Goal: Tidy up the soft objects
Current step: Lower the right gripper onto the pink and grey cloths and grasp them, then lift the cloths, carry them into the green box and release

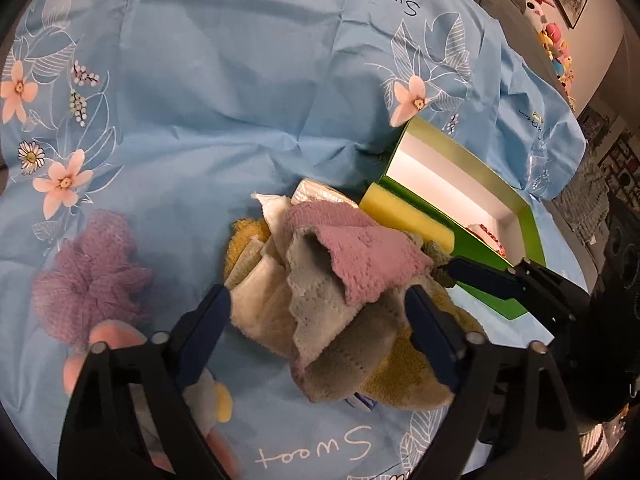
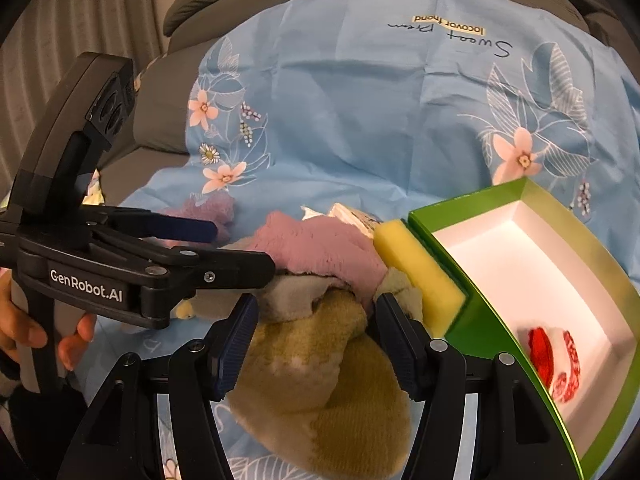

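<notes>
A heap of cloths lies on the blue flowered sheet (image 1: 208, 92): a pink cloth (image 1: 352, 248) on top, a grey cloth (image 1: 320, 308), a white cloth (image 1: 260, 300) and a yellow towel (image 2: 320, 372) at the bottom. My left gripper (image 1: 320, 316) is open, with its jaws on either side of the grey and pink cloths. My right gripper (image 2: 318, 332) is open too, straddling a fold of the yellow towel. A yellow sponge (image 2: 416, 268) leans against the green box (image 2: 480, 320). A purple mesh puff (image 1: 92, 280) sits left of the heap.
The box is white inside and holds a red-and-white item (image 2: 560, 364). A pink, white and yellow plush toy (image 1: 116, 340) lies under my left gripper's left finger. A hand (image 2: 28, 332) holds the left gripper's handle. A grey sofa back (image 2: 240, 0) rises behind the sheet.
</notes>
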Tool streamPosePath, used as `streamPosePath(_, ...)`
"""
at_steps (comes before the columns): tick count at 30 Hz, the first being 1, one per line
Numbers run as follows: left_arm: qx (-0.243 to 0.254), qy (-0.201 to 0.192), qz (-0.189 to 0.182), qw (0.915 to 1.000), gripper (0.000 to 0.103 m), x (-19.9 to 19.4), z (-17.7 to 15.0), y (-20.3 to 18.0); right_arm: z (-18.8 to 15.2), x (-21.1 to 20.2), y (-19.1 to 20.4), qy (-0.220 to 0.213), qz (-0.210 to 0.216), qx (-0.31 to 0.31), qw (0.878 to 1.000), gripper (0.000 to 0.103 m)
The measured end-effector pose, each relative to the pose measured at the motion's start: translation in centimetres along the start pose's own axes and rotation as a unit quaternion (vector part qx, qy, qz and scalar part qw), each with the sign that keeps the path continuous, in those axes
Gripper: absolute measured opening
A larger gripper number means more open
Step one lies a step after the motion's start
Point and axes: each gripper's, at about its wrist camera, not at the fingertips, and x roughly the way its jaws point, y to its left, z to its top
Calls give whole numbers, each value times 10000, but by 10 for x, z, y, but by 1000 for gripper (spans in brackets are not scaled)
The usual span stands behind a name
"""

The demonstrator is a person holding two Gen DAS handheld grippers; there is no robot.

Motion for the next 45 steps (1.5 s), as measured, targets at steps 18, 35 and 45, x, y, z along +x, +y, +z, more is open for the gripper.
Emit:
streamPosePath(18, 36, 317, -170, 9993, 29, 13, -3, 4, 11, 26, 11, 253, 47, -518, 9983, 18)
streamPosePath(35, 340, -377, -343, 9981, 13, -50, 14, -22, 35, -39, 10, -697, 295, -212, 9969, 8)
streamPosePath(45, 937, -849, -328, 9914, 13, -86, 59, -78, 70, -104, -2, -1513, -3, -168, 9883, 8)
